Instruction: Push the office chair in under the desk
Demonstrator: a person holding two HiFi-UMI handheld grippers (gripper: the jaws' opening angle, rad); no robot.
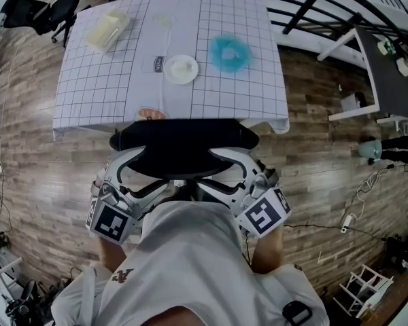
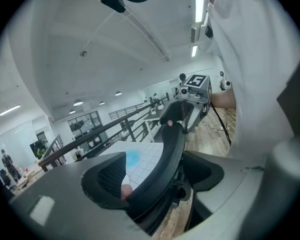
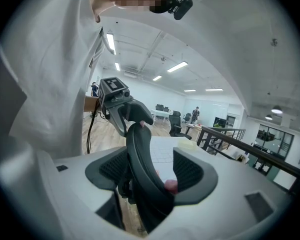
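Note:
The black office chair shows its backrest (image 1: 183, 148) right at the front edge of the desk (image 1: 122, 80), which wears a white grid cloth. My left gripper (image 1: 132, 172) clamps the backrest's top rim on the left, and my right gripper (image 1: 236, 168) clamps it on the right. In the left gripper view the curved rim (image 2: 165, 154) runs between the jaws of the left gripper (image 2: 157, 171), with the right gripper (image 2: 187, 101) further along it. The right gripper view has the rim (image 3: 140, 154) inside the right gripper (image 3: 151, 171). The seat is hidden below the backrest.
On the desk lie a white round dish (image 1: 181, 68), a blue fluffy thing (image 1: 230, 53) and a pale yellow box (image 1: 107, 30). Another black chair (image 1: 51, 12) stands far left, a grey side table (image 1: 387, 73) at right, and a dark railing (image 1: 313, 5) behind the desk. Cables trail across the wooden floor.

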